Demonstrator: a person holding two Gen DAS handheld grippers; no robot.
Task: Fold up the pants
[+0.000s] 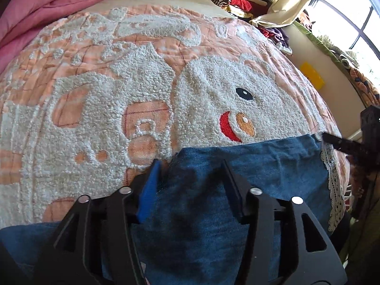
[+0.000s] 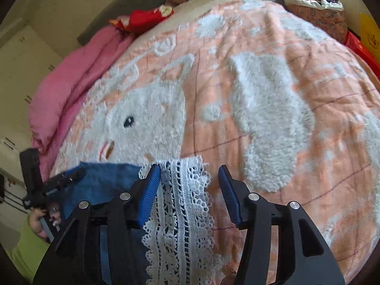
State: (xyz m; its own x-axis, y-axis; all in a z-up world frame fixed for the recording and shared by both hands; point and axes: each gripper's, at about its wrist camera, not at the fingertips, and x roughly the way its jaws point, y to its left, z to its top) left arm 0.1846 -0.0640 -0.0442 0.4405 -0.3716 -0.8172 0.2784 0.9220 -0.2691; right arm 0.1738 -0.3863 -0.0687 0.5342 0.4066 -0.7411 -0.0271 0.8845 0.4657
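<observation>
Two grippers stand unclenched over blue pants lying on the bedspread: left gripper straddles denim, right gripper straddles the lace hem. Only the right view shows a hand; only the left shows a window.

blue denim pants with white lace trim lie flat on bedspread.

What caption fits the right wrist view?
Open right hand-held gripper straddles the white lace trim of blue denim pants on a bunny bedspread.
</observation>
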